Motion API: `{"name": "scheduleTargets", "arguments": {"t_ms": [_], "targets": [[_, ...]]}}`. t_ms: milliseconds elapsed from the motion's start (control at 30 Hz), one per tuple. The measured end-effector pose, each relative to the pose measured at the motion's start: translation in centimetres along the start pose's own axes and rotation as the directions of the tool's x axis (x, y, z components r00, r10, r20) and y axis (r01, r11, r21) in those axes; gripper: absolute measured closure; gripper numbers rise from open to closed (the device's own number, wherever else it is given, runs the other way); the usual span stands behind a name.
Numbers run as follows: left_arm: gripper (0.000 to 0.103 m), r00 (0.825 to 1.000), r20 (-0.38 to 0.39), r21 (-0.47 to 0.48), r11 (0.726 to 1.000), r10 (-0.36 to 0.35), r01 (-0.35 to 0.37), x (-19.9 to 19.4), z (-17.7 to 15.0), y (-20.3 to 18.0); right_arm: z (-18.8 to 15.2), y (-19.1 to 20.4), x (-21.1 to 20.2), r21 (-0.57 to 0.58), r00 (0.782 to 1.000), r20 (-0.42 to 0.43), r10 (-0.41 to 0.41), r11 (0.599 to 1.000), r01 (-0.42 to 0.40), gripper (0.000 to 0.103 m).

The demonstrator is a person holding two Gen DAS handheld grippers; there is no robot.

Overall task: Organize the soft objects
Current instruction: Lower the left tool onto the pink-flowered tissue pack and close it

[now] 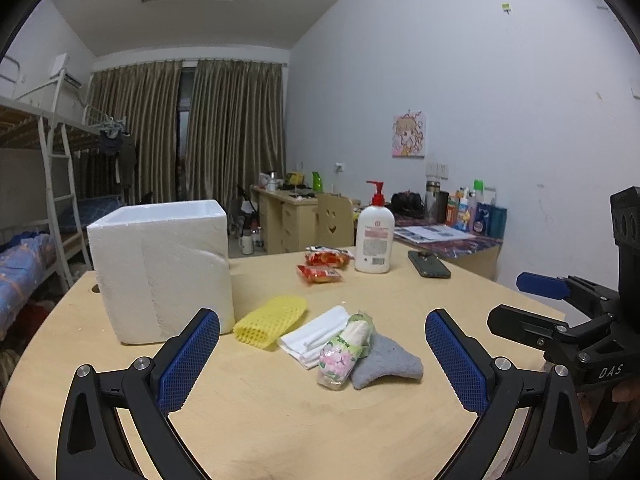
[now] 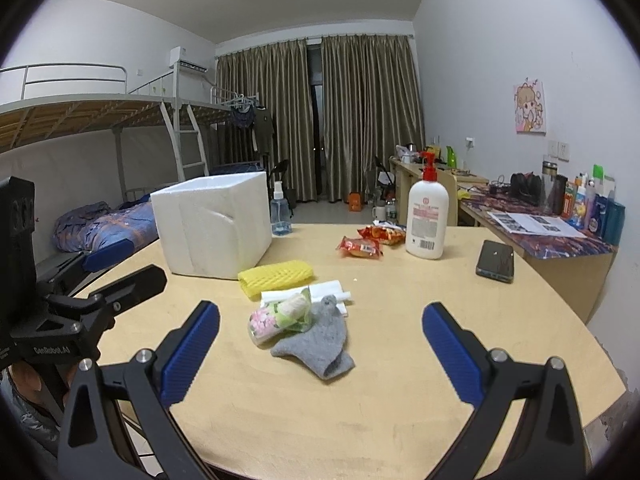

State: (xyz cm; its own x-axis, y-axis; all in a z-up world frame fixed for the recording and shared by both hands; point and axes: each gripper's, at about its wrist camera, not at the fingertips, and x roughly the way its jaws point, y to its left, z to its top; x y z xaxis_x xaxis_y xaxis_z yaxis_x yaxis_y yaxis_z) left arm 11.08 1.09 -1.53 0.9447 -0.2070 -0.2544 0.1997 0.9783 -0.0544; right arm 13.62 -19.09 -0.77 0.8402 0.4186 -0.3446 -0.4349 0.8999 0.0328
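A grey sock [image 1: 387, 362] [image 2: 320, 340] lies on the wooden table, touching a clear packet with a pink and green print [image 1: 346, 350] [image 2: 280, 314]. Behind them lie a folded white cloth [image 1: 316, 334] [image 2: 328, 292] and a yellow foam net sleeve [image 1: 272, 320] [image 2: 276, 276]. A white foam box [image 1: 160, 264] [image 2: 212, 224] stands at the left. My left gripper [image 1: 322, 360] is open and empty, just short of the pile. My right gripper [image 2: 320, 358] is open and empty, with the sock between its fingers' lines. Each gripper shows at the edge of the other's view.
A white lotion pump bottle [image 1: 374, 236] [image 2: 427, 216], two red snack packets [image 1: 320, 274] [image 2: 360, 247] and a dark phone [image 1: 429, 264] [image 2: 495, 266] lie further back. A clear spray bottle [image 2: 280, 212] stands behind the box. Desk with bottles at right, bunk beds at left.
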Motion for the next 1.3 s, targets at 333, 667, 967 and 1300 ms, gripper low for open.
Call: {"name": "scheduleTargets", "arguments": {"t_ms": [333, 667, 967, 1300], "targets": [[0.0, 0.998, -0.055, 0.007, 0.999, -0.034, 0.035, 2.0, -0.4, -0.5, -0.4, -0.9, 1.0, 0.001, 0.999, -0.038, -0.004, 1.0, 0.004, 0.0], [0.0, 0.986, -0.152, 0.022, 0.997, -0.065, 0.069, 4.6, -1.0, -0.8, -1.1, -2.1, 3.2, 0.014, 0.994, -0.112, 0.006, 1.0, -0.005, 0.0], [0.0, 0.956, -0.273, -0.002, 0.994, -0.104, 0.108, 8.0, -1.2, -0.4, -1.6, -3.2, 4.9, 0.026, 0.987, -0.158, 0.026, 0.999, -0.022, 0.0], [0.027, 0.904, -0.405, -0.037, 0.99, -0.137, 0.133, 12.6, -1.9, -0.8, -1.9, -4.3, 6.7, 0.042, 0.979, -0.197, 0.057, 0.998, -0.049, 0.0]]}}
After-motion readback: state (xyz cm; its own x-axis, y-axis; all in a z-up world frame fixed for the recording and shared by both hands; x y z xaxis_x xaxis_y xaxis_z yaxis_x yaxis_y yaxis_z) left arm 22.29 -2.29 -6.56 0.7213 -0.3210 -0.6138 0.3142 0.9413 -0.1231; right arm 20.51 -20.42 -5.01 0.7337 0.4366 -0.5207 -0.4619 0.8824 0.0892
